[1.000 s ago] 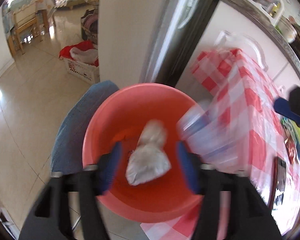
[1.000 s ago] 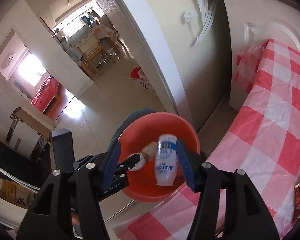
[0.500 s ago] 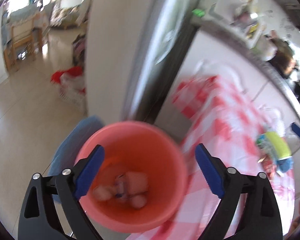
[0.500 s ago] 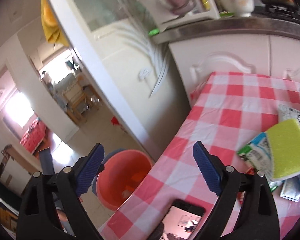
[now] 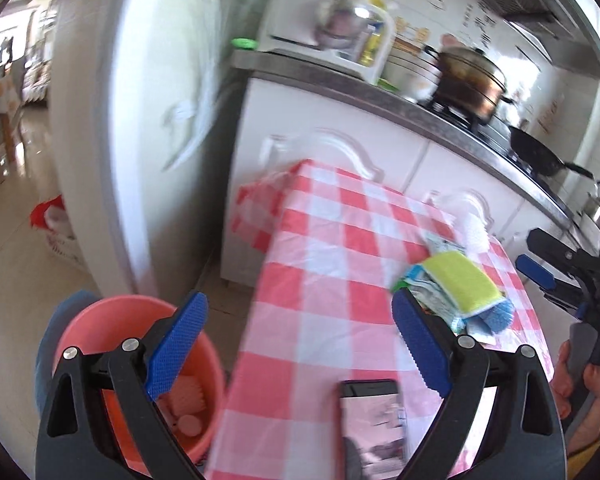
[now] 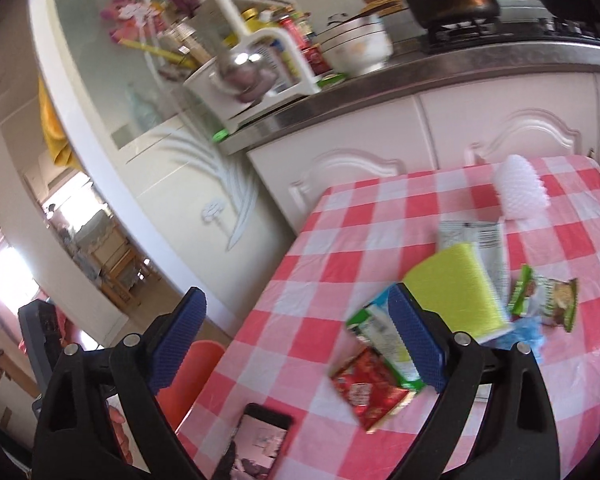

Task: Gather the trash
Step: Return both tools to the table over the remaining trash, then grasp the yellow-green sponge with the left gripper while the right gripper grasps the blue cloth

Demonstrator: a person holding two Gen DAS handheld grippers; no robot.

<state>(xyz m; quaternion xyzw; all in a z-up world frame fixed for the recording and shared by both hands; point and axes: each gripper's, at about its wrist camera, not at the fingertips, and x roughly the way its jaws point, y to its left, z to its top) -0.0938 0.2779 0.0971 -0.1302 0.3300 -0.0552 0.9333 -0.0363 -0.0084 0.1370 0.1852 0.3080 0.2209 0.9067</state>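
Well, both the left gripper (image 5: 296, 344) and right gripper (image 6: 298, 344) hang spread wide and empty over the checked table (image 6: 340, 248), where wrappers (image 6: 374, 390), a sponge (image 6: 456, 292) and a phone (image 6: 262, 446) lie, with what looks like trash in the bucket (image 5: 100, 320) beside it.

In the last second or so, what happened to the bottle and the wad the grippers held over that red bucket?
Both were let go into the bucket. The left gripper and right gripper opened and swung toward the table's wrappers. Phone and sponge stayed put.
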